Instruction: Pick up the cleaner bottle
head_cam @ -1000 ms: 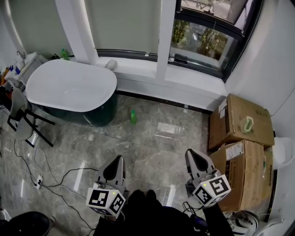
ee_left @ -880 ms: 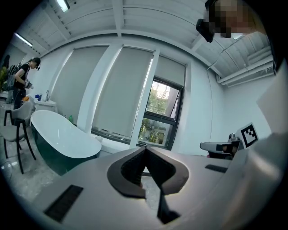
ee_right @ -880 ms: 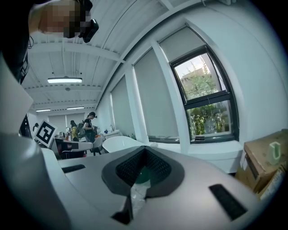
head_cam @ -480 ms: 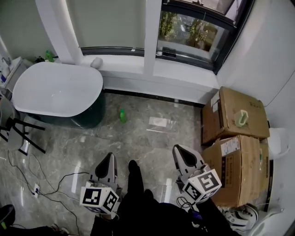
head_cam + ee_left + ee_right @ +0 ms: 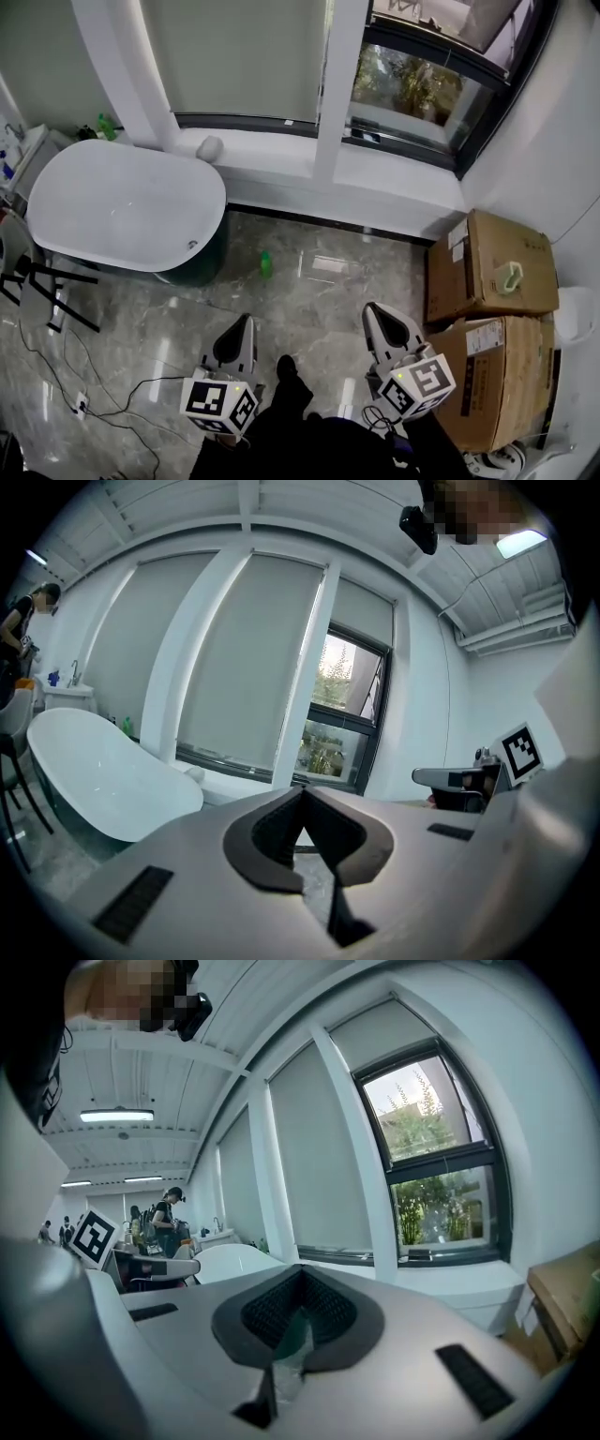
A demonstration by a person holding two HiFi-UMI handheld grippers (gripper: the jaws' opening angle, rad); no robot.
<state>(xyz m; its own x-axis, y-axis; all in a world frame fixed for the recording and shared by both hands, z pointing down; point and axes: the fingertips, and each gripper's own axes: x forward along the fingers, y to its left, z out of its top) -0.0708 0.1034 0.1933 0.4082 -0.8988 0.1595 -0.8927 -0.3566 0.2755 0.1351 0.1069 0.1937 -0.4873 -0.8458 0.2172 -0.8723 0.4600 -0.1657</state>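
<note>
A small green cleaner bottle [image 5: 265, 263] stands on the grey marble floor just right of the bathtub. Both grippers are held low near the person's body, well short of it. My left gripper [image 5: 244, 322] points toward the bottle with its jaws shut and nothing in them; in the left gripper view the left gripper [image 5: 302, 791] has its tips meeting. To the bottle's right, my right gripper [image 5: 372, 310] is shut and empty too; the right gripper view shows the right gripper [image 5: 300, 1269] with its tips touching. Neither gripper view shows the bottle.
A white bathtub [image 5: 122, 202] fills the left side under the window ledge [image 5: 281, 155]. Two cardboard boxes [image 5: 492, 262] sit against the right wall. Cables [image 5: 112, 394] trail over the floor at the left by a black chair [image 5: 37, 281]. The person's shoe [image 5: 286, 366] shows between the grippers.
The person has stepped forward and both grippers have come along, shut throughout. The bottle now sits lower in the head view, nearer the gripper tips.
</note>
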